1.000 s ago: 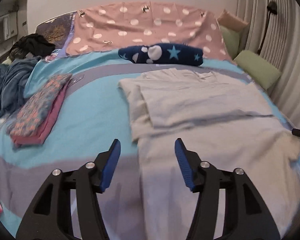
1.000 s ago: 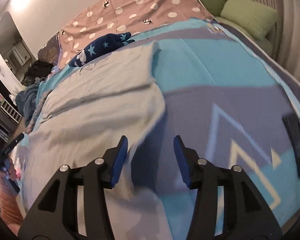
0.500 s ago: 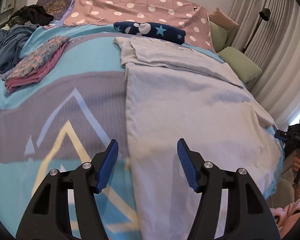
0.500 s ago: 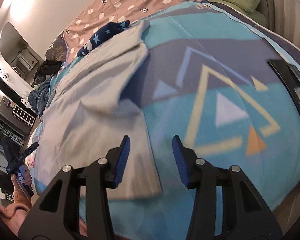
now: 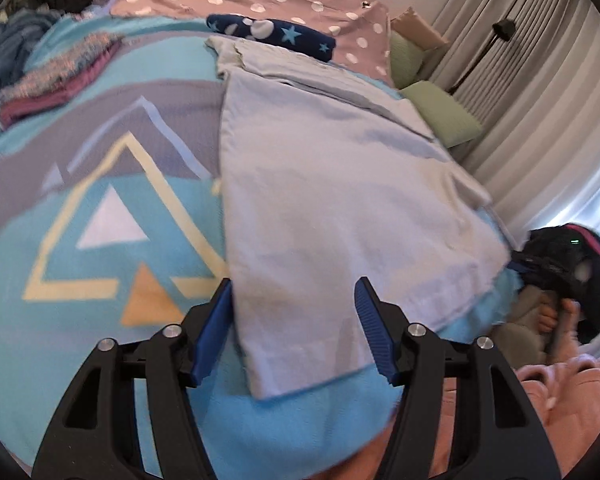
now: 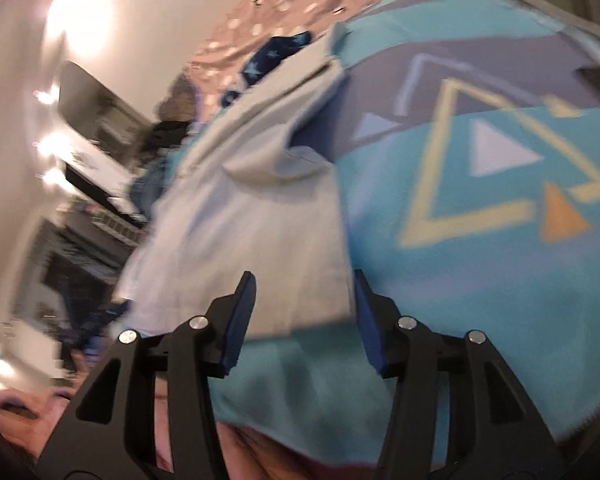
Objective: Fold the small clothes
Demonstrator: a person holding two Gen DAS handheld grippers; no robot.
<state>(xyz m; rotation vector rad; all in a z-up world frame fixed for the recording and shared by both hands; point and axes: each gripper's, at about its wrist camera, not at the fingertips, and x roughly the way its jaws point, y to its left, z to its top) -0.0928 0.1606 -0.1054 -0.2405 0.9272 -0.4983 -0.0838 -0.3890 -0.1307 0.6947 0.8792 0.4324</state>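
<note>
A pale grey garment lies lengthwise on the bed with both long sides folded inward. Its near hem reaches almost to the bed's front edge. My left gripper stands open just above the hem's near left corner, nothing pressed between its blue pads. In the right wrist view the same garment shows with a folded sleeve bulging at mid-length. My right gripper hovers open over the hem's near right corner, without a grip on the cloth.
A turquoise and grey blanket with triangle patterns covers the bed. A folded dark blue star-print piece and a folded pink and patterned stack lie farther back. Green cushions sit at the right. A hand holds the other gripper's handle.
Both grippers have drawn back from the garment's upper half to its near hem and tilted downward. The jaws stay open and the garment lies unchanged.
</note>
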